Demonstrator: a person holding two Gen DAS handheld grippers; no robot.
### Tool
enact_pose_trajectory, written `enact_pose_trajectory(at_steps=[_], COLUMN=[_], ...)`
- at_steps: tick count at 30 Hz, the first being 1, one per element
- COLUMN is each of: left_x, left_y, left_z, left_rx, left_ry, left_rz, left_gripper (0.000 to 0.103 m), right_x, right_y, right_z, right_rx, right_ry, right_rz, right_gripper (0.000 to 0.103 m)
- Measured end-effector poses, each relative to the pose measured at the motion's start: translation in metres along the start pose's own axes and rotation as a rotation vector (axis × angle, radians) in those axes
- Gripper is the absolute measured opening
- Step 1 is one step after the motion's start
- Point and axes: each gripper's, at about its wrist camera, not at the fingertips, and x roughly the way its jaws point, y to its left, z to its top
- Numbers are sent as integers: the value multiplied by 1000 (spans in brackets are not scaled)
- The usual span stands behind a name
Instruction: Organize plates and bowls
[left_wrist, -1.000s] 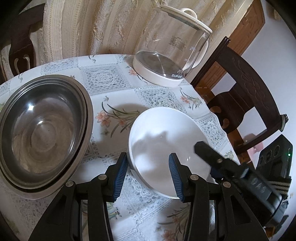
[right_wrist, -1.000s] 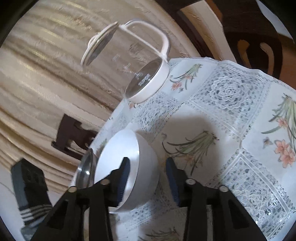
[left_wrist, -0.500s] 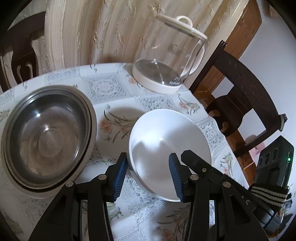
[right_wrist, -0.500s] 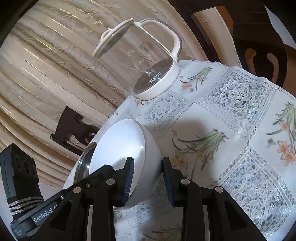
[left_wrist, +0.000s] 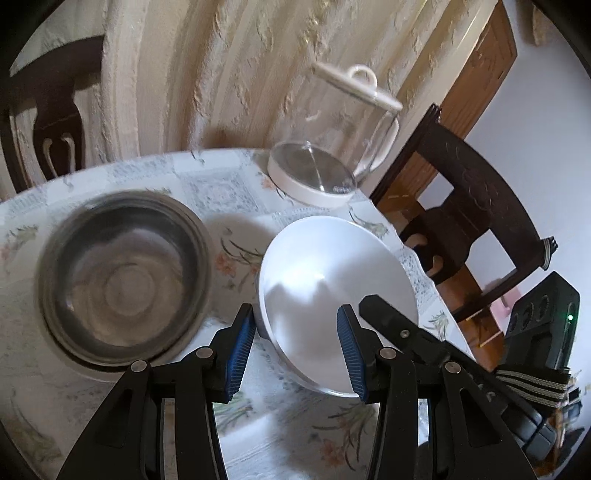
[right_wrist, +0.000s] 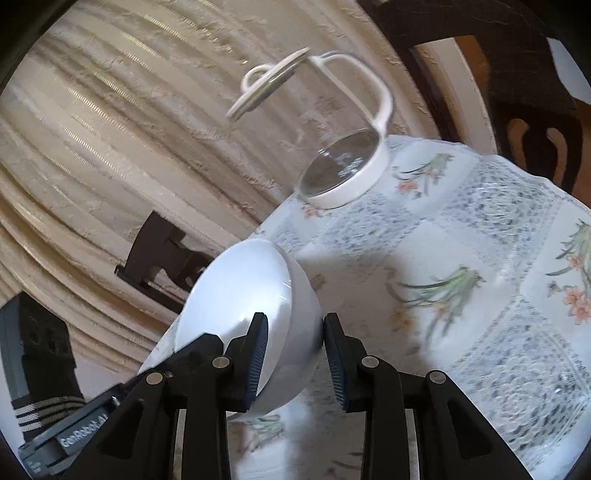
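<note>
A white bowl (left_wrist: 332, 280) hangs tilted above the flowered tablecloth (left_wrist: 229, 184), and both grippers hold it. My left gripper (left_wrist: 295, 350) is shut on its near wall, one blue pad outside and one inside. My right gripper (right_wrist: 293, 354) is shut on the same white bowl (right_wrist: 251, 295) from the other side. One of its fingers (left_wrist: 384, 314) reaches over the rim in the left wrist view. To the left a steel bowl (left_wrist: 122, 280) rests in a pale plate (left_wrist: 96, 373) on the table.
A glass kettle (left_wrist: 332, 147) with a white base and lid stands at the back of the round table, also visible as the kettle (right_wrist: 340, 158) in the right wrist view. Dark wooden chairs (left_wrist: 480, 221) stand beyond the table edge. A cream curtain (left_wrist: 203, 74) hangs behind.
My right gripper has closed in on the white bowl's wall. Both grippers and the bowl have risen and tilted, so the table, steel bowl and kettle look farther off.
</note>
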Motion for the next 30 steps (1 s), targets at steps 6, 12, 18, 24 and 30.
enact_pose_trajectory(at_steps=[6,12,18,24,30], left_x=[-29,-46,-47,-40,-27], left_y=[24,62,99,126,142], left_z=[11,17,17,15,12], left_rx=[-25,-79,-140,-183,-206], left_ry=[-62,-98,-102,-91,-84], left_rz=[20,51,79,81,113], left_gripper=[46,46,46,46,46], right_x=[20,45,75,95,96], right_y=[37,75,92,101,103], right_z=[3,0,-10,-14,-16], right_rx=[-48,-116,-149,-190,-219], right_ry=[36,57,104,119,43], right_rz=[20,28,19,-8,-39], right_gripper=[34,34,34,34,43])
